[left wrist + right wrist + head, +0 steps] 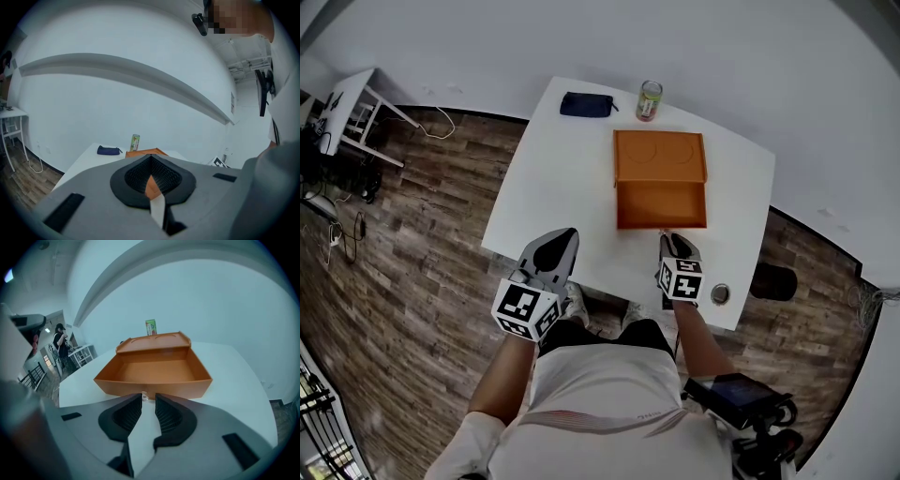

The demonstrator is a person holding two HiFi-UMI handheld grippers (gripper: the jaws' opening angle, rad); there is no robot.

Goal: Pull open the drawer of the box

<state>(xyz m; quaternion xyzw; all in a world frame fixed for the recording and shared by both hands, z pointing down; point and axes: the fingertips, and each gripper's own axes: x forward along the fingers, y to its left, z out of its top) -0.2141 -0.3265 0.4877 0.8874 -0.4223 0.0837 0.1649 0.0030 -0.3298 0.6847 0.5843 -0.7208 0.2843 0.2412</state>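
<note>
White tabletop [553, 187] is carrying everything. At the left, the left gripper [562, 236] is hanging over the near edge, its jaws pressing together on nothing. Farther back, a dark blue pouch [587, 105] is lying near an upright green can [649, 100]. The orange box [660, 156] is sitting mid-table, its drawer [661, 206] standing pulled out toward the person. The right gripper [672, 242] is hovering at the drawer's front, jaws slightly parted, the small knob [144, 397] sitting unpinched at their tips.

head view looks down; gripper views low, seemingly sharing the box [661, 157].
</note>
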